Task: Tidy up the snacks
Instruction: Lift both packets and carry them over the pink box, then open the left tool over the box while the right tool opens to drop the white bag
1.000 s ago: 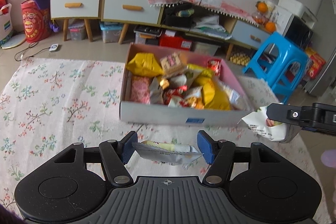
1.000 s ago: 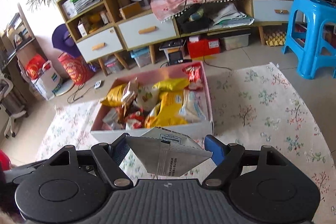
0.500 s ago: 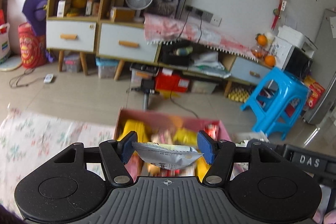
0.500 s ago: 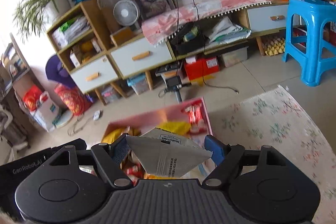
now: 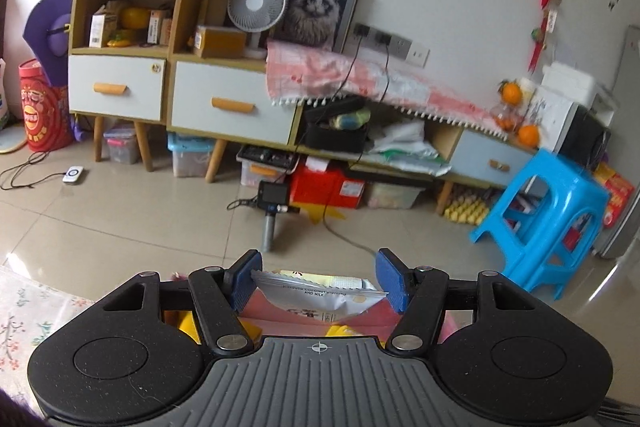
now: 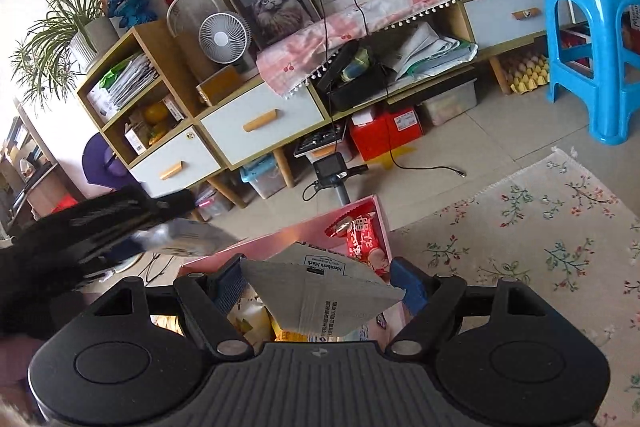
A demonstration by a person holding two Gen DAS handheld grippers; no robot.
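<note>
My left gripper (image 5: 318, 275) is shut on a silver snack packet (image 5: 320, 293), which spans flat between the blue pads. Below it shows the pink snack box (image 5: 280, 319), with a yellow packet (image 5: 188, 327) inside. My right gripper (image 6: 318, 279) is shut on a white folded packet (image 6: 320, 295) with printed text. It hangs over the same pink box (image 6: 378, 219), where a red packet (image 6: 362, 239) lies at the far right corner. In the right wrist view the left gripper is a blurred black shape at the left, carrying the silver packet (image 6: 188, 239).
The box sits on a floral rug (image 6: 540, 227) with tiled floor beyond. A small camera on a stand (image 5: 272, 203) and a cable stand just past the box. Further back are a low drawer cabinet (image 5: 228, 107) and a blue stool (image 5: 548, 219).
Both grippers have moved forward over the pink box, which has slid down and mostly under them in view. Each packet stays in its gripper. The left gripper now shows in the right wrist view.
</note>
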